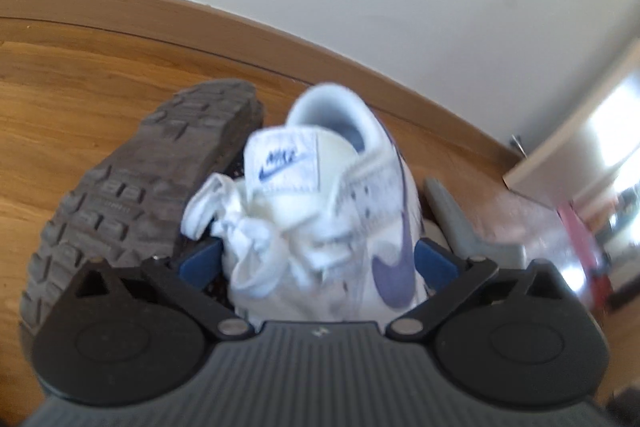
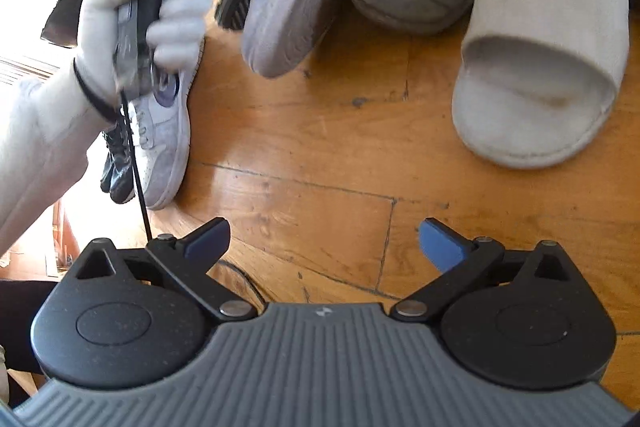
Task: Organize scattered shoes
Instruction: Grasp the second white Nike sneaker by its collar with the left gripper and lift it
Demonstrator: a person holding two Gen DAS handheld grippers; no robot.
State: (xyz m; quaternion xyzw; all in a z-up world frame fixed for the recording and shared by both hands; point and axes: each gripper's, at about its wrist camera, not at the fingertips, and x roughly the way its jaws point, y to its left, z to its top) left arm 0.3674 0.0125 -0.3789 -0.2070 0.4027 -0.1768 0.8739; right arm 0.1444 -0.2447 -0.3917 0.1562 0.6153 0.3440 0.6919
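- Sitting between the wide-open fingers of the left gripper (image 1: 318, 259) is a white sneaker (image 1: 320, 211), heel pointing away; whether the blue pads press on it, I cannot tell.
- Just left of that gripper a dark shoe (image 1: 140, 203) lies tipped over, bumpy sole showing.
- Right gripper (image 2: 324, 245) is wide open over bare wood floor (image 2: 320, 155), nothing between its fingers.
- Ahead and to its right lies a pale slipper (image 2: 540, 67).
- Ahead and to its left, a gloved hand (image 2: 132, 31) holds the other tool above a second white sneaker (image 2: 168, 131).
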